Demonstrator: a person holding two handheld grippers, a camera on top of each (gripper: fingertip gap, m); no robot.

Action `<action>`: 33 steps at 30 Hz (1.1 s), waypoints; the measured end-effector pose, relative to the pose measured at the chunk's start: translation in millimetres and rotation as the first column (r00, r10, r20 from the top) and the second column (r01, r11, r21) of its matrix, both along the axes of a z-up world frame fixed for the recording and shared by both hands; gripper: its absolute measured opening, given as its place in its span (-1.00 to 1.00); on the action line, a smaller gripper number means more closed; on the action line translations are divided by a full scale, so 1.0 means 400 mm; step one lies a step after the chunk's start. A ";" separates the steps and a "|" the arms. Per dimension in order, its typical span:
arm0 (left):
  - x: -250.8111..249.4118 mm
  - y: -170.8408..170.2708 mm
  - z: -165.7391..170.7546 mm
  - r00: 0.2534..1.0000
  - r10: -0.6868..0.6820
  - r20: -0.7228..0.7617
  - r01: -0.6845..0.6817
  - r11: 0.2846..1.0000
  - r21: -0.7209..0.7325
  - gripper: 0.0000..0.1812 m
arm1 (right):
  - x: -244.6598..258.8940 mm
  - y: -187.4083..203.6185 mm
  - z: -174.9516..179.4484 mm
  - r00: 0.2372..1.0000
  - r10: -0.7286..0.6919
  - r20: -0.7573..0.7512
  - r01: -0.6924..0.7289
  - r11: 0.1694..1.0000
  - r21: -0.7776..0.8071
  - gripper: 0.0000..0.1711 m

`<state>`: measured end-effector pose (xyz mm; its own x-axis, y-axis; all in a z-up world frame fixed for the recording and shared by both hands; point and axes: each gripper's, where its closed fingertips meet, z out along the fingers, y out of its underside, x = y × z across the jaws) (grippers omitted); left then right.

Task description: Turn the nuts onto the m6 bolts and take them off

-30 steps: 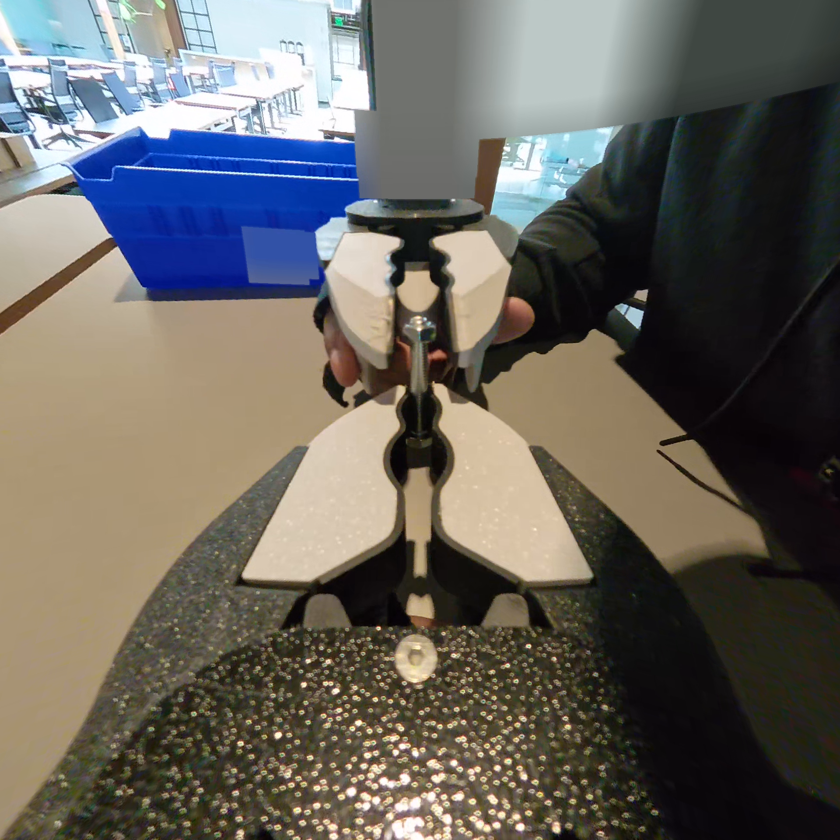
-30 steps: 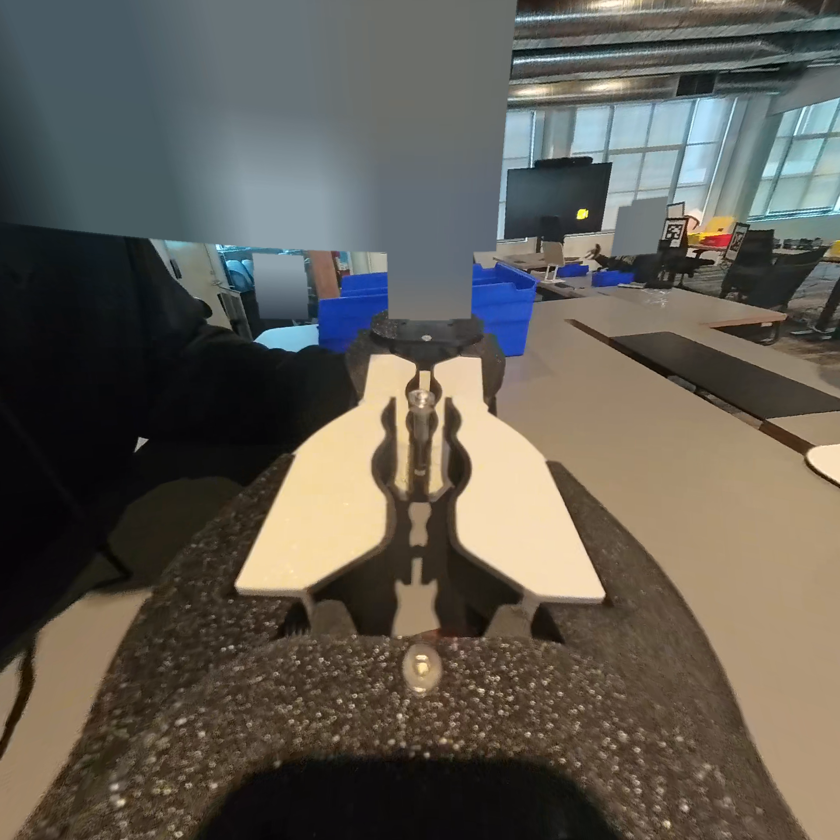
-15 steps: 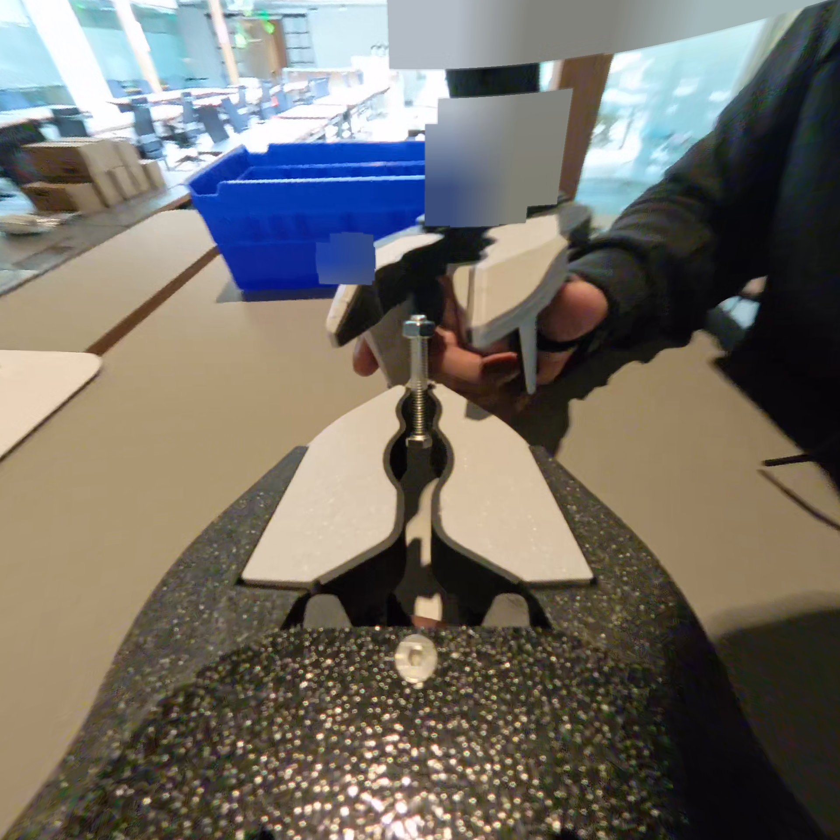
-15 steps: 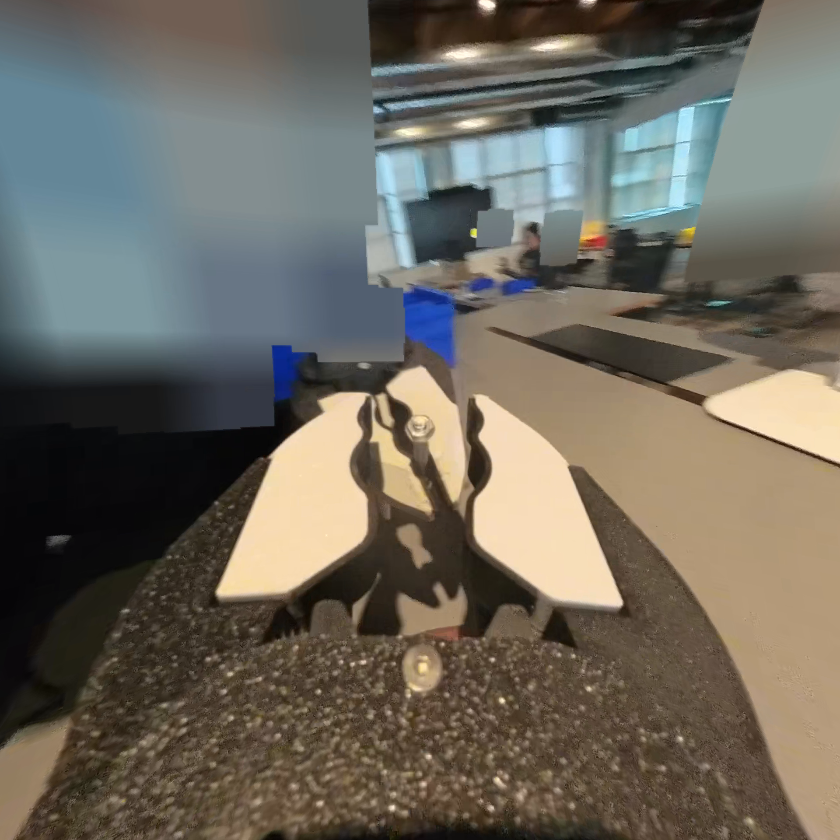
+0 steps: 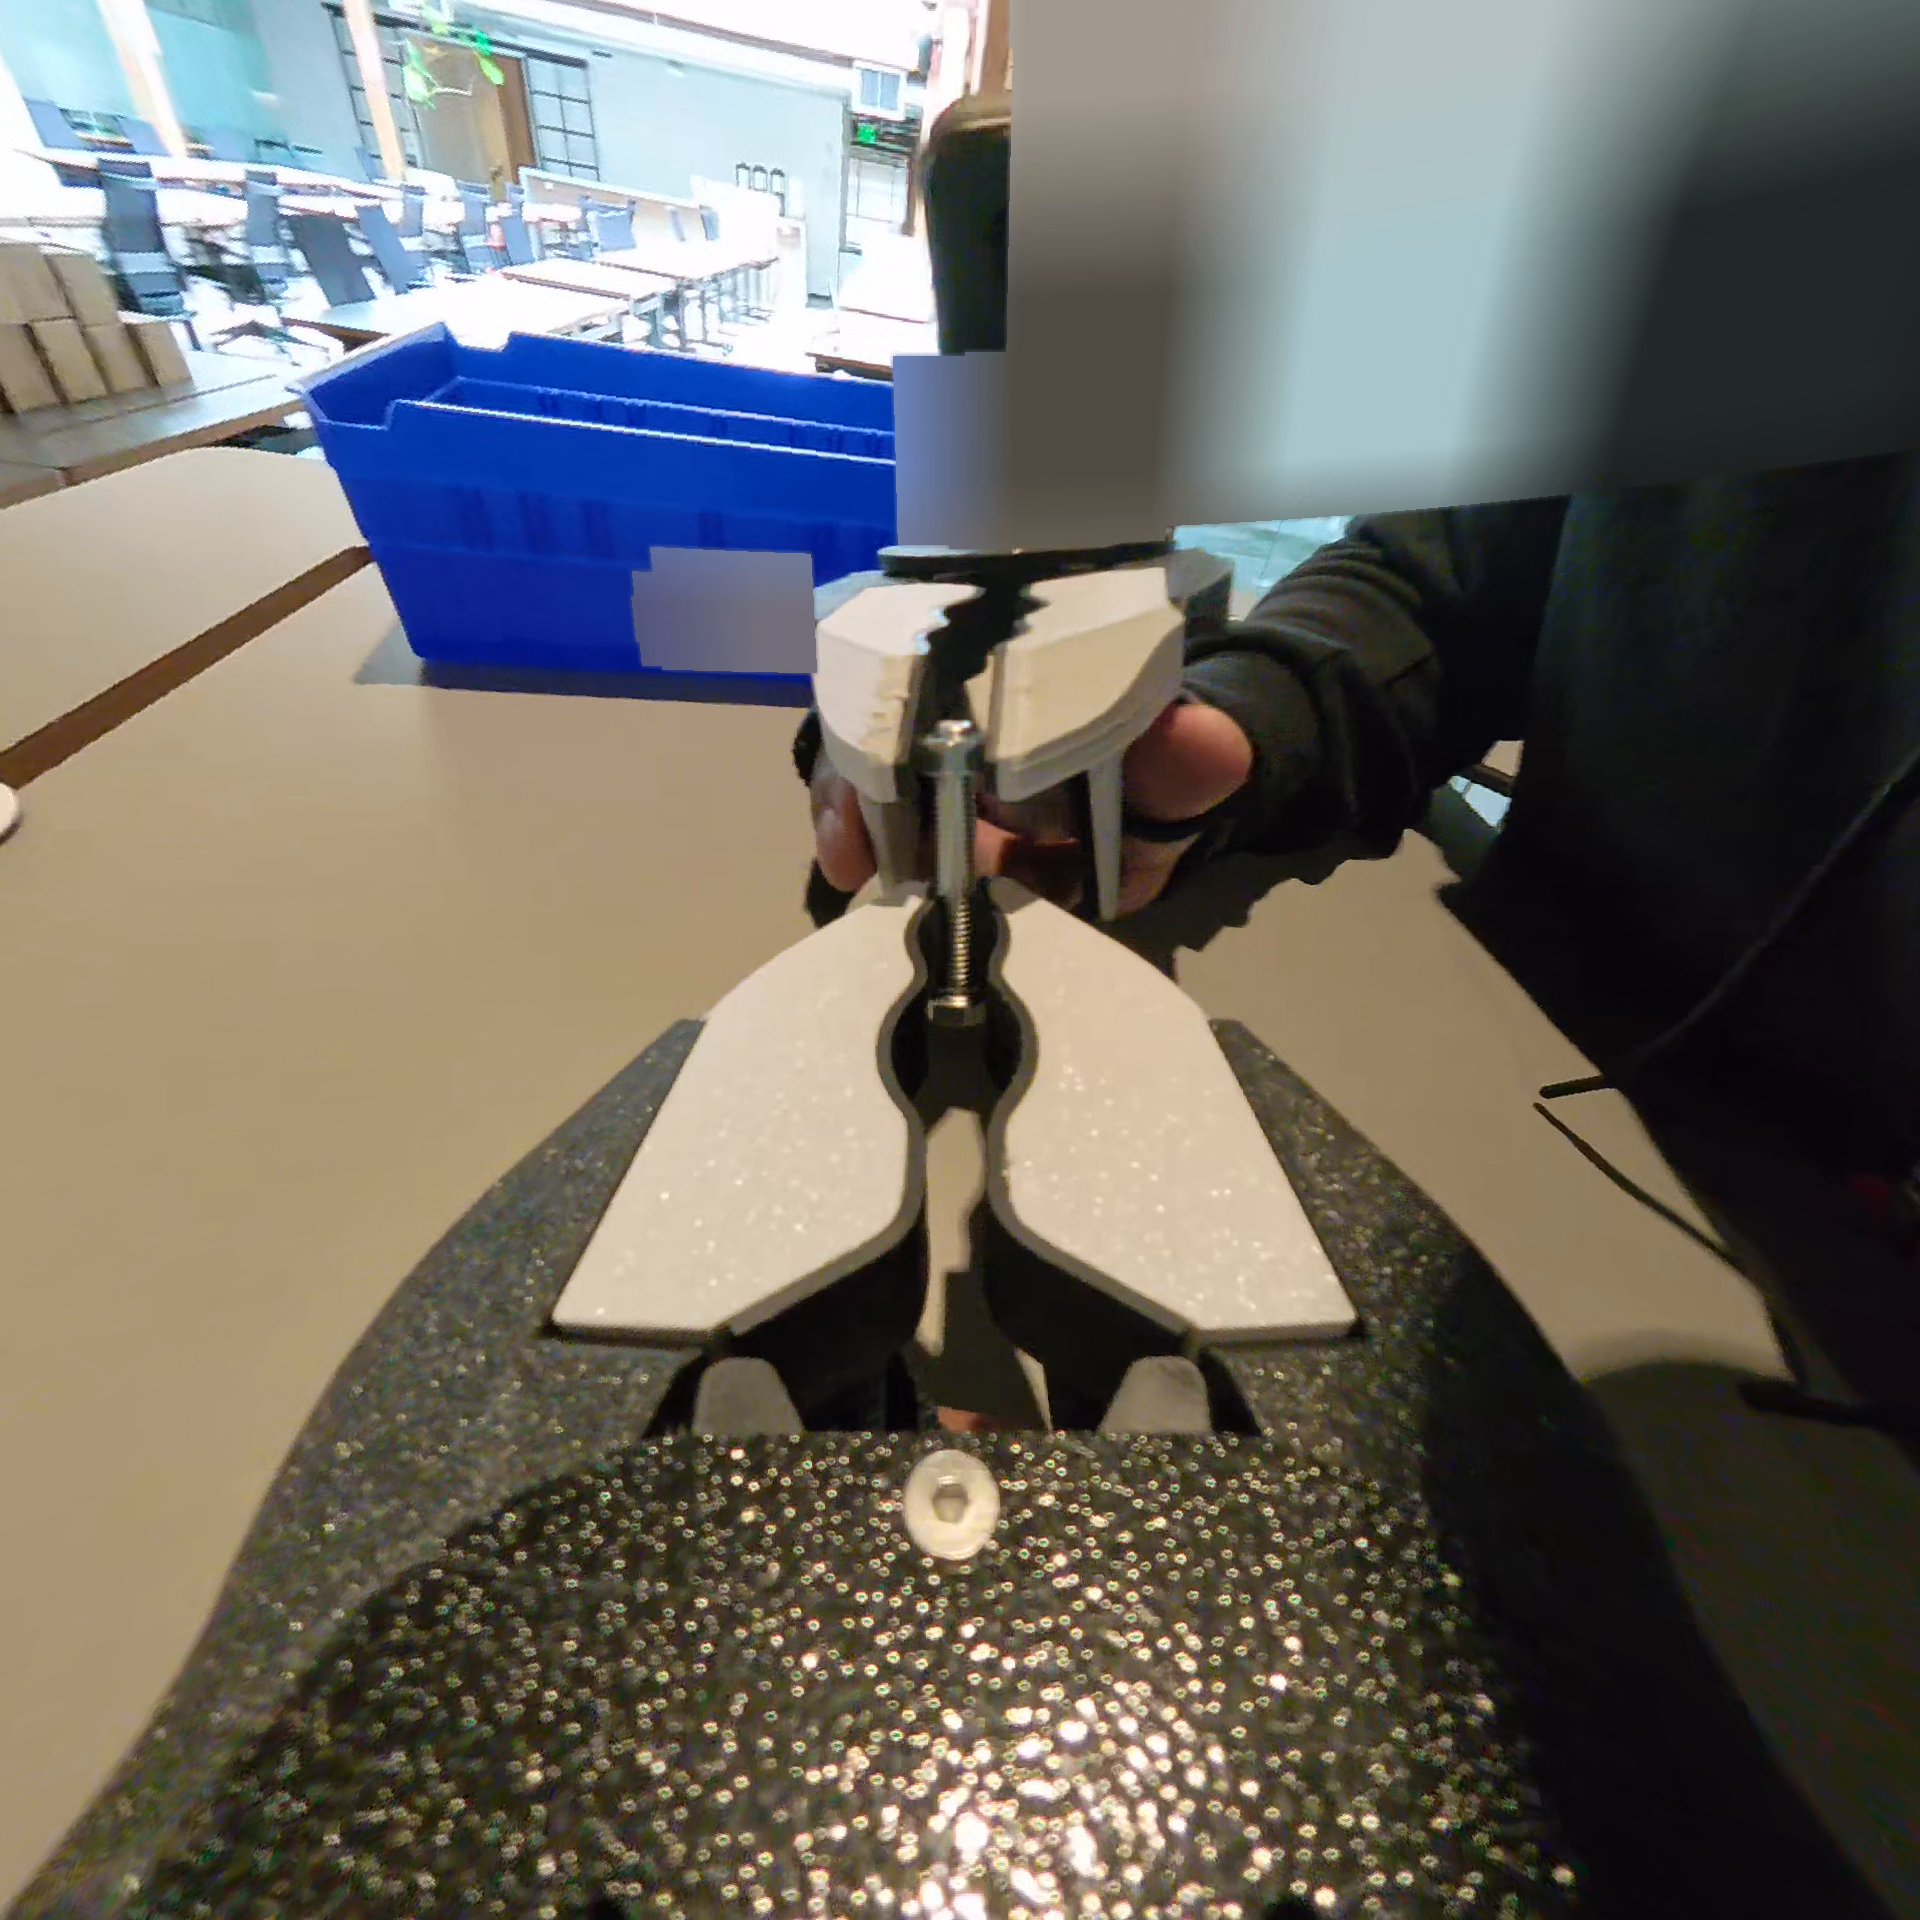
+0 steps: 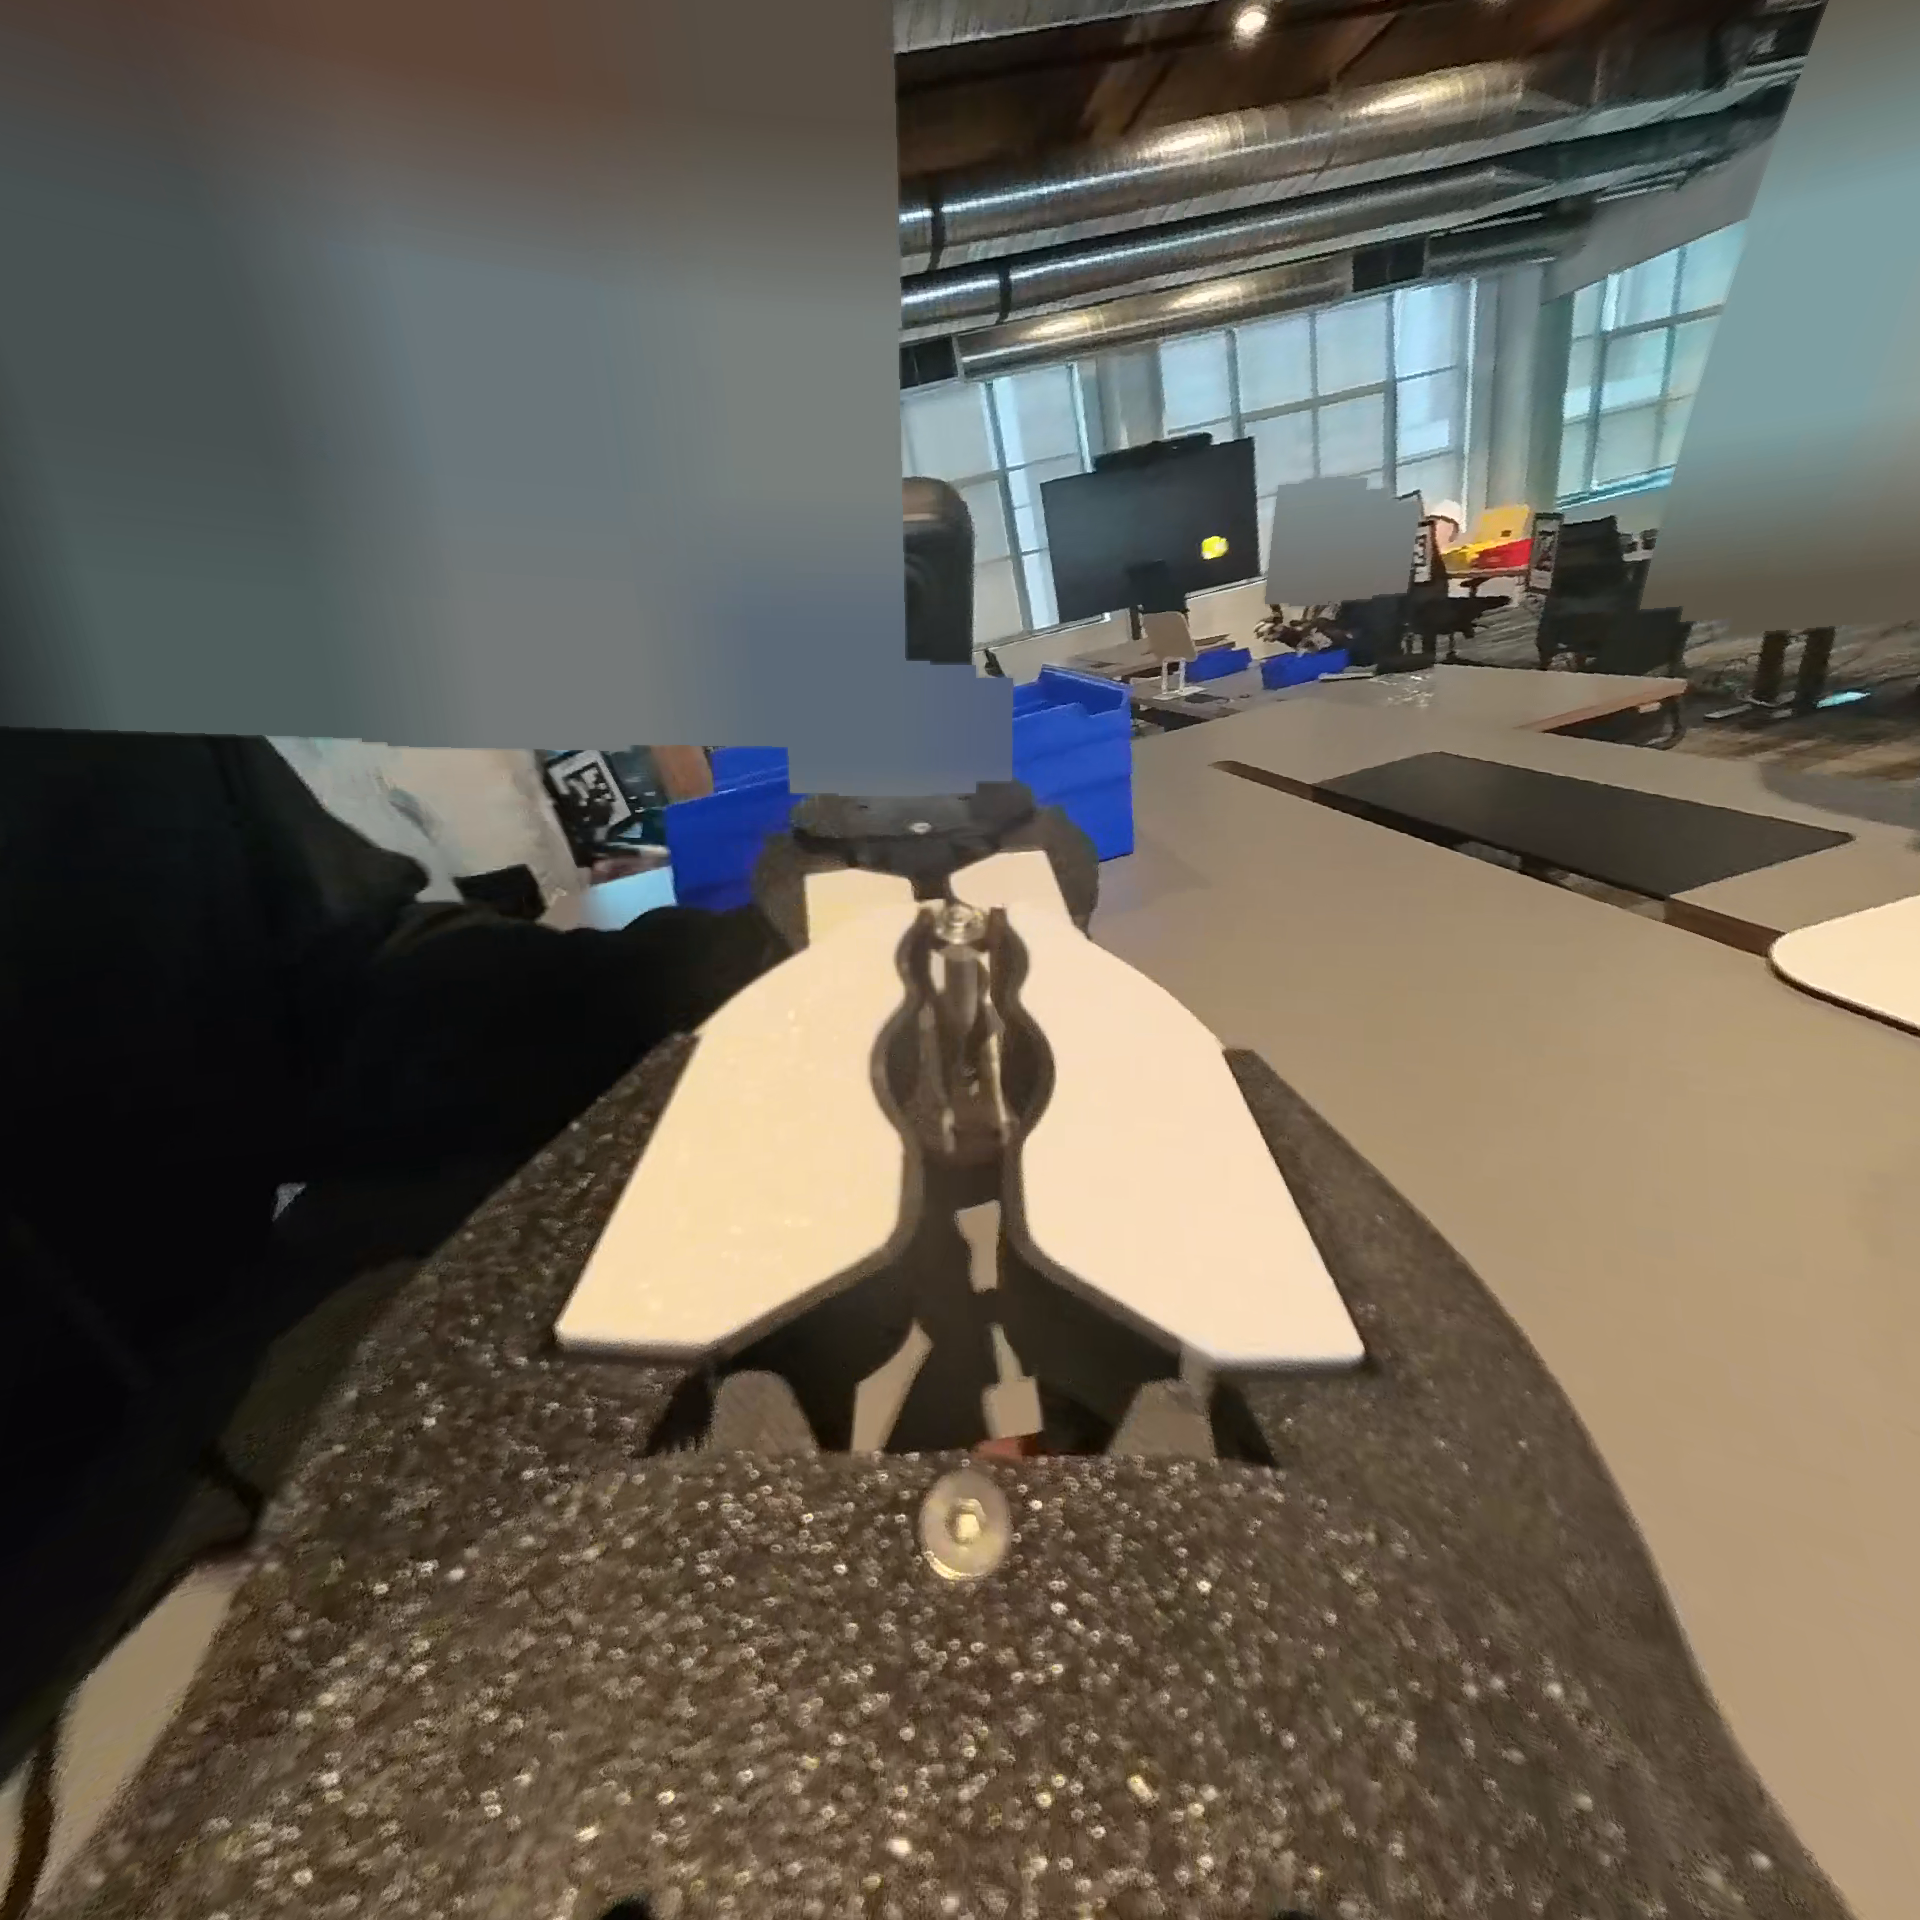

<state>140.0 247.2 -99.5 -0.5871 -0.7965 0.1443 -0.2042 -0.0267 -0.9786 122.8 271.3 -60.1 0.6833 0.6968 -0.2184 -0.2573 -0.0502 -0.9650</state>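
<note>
The left hand-held gripper (image 5: pixel 961 935) pinches the threaded bolt (image 5: pixel 956 862) upright above the tan tabletop (image 5: pixel 416 935), a nut (image 5: pixel 958 1010) low on its shank. The right hand-held gripper (image 5: pixel 951 774) stands opposite, tips narrowed about the bolt's top end, where a second nut (image 5: pixel 951 743) sits. Behind the bolt sits a blue bin (image 5: pixel 582 520)

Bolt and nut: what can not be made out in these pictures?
- Right wrist view: bolt blurred; whether the right claw grips it.
- Left wrist view: which hex end is the nut, too small; blue bin's right end, behind the right claw and a patch.
</note>
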 end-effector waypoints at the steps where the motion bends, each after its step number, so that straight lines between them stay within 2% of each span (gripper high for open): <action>1: 0.007 0.008 -0.002 0.999 0.035 0.005 -0.035 0.999 0.017 -0.95 | 0.005 0.007 -0.001 0.999 -0.031 -0.009 0.031 0.999 -0.017 -0.88; 4: 0.043 0.061 -0.019 0.969 0.236 0.070 -0.245 0.949 0.197 -0.95 | 0.045 0.039 -0.022 0.974 -0.224 -0.039 0.217 0.968 -0.129 -0.88; 7: 0.063 0.100 -0.052 0.921 0.352 0.168 -0.389 0.807 0.444 -0.95 | 0.069 0.048 -0.060 0.927 -0.376 -0.004 0.366 0.904 -0.222 -0.88; 10: 0.066 0.109 -0.050 0.900 0.380 0.214 -0.435 0.744 0.507 -0.95 | 0.058 0.049 -0.051 0.957 -0.290 0.007 0.286 0.939 -0.193 -0.62; 12: 0.063 0.135 -0.041 0.872 0.415 0.259 -0.485 0.667 0.565 -0.95 | 0.071 0.049 -0.038 0.974 -0.223 0.040 0.227 0.964 -0.142 -0.54; 14: 0.056 0.166 -0.051 0.850 0.423 0.314 -0.509 0.505 0.697 -0.95 | 0.093 0.049 -0.042 0.973 -0.180 0.142 0.195 0.976 -0.094 -0.54; 16: 0.052 0.186 -0.085 0.866 0.376 0.330 -0.444 0.273 0.853 -0.94 | 0.118 0.049 -0.056 0.936 -0.198 0.292 0.211 0.977 -0.016 -0.56; 17: 0.052 0.188 -0.103 0.879 0.356 0.318 -0.403 0.197 0.894 -0.94 | 0.126 0.048 -0.068 0.901 -0.211 0.378 0.216 0.976 0.028 -0.58; 18: 0.053 0.180 -0.112 0.889 0.336 0.311 -0.384 0.175 0.907 -0.94 | 0.125 0.043 -0.081 0.860 -0.211 0.465 0.201 0.977 0.071 -0.61; 21: 0.059 0.164 -0.104 0.892 0.324 0.315 -0.392 0.210 0.896 -0.94 | 0.106 0.025 -0.140 0.693 -0.190 0.695 0.105 0.981 0.164 -0.66; 23: 0.057 0.170 -0.107 0.892 0.330 0.311 -0.390 0.210 0.896 -0.94 | 0.101 0.021 -0.161 0.626 -0.203 0.753 0.079 0.977 0.197 -0.65; 33: 0.057 0.150 -0.112 0.912 0.283 0.296 -0.369 0.254 0.894 -0.94 | 0.076 0.017 -0.169 0.604 -0.208 0.769 0.047 0.973 0.226 -0.61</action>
<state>163.0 307.1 -144.3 -0.2158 -0.5019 -0.8376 -0.3509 0.8404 -0.4131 153.4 278.3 -127.6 0.6196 0.5576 0.5525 0.6097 0.1014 -0.7861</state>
